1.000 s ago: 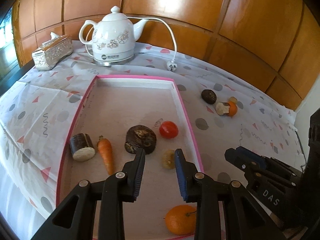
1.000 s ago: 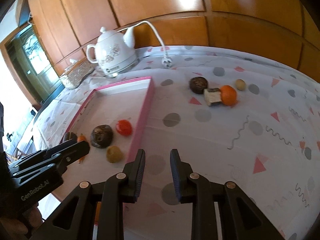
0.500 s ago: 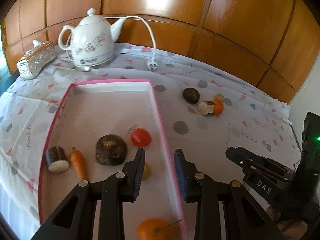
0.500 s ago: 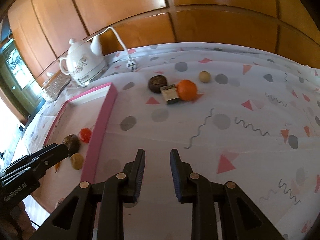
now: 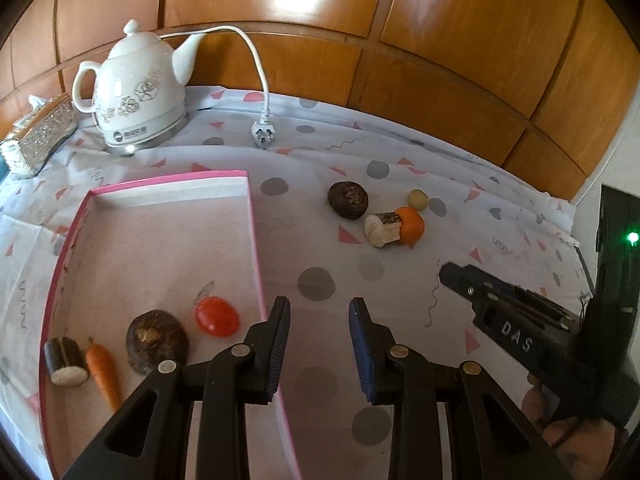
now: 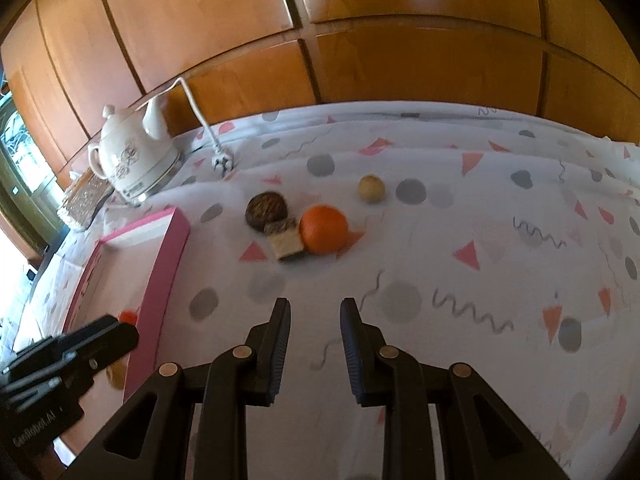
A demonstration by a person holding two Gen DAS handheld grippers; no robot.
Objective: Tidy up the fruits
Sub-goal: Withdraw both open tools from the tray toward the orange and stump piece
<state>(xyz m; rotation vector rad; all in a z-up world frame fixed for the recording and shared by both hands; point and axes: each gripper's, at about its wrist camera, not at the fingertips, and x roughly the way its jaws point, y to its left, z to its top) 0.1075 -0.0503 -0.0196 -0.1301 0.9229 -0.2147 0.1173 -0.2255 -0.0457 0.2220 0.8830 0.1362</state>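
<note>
Both claws are empty with jaws apart. The left claw (image 5: 318, 344) hovers over the pink tray (image 5: 256, 240) rim; sorted items, including a tomato (image 5: 217, 316), lie at its 10 o'clock. The right claw (image 6: 313, 350) faces 12 o'clock toward the unsorted cluster on the counter (image 6: 460, 264): an orange (image 6: 323, 229) touching a cut root piece (image 6: 286, 238), probably the next pick.

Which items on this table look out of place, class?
Four items lie loose on the cloth, outside the pink tray: an orange, a cut stub touching it, a dark brown lump and a small tan ball.
</note>
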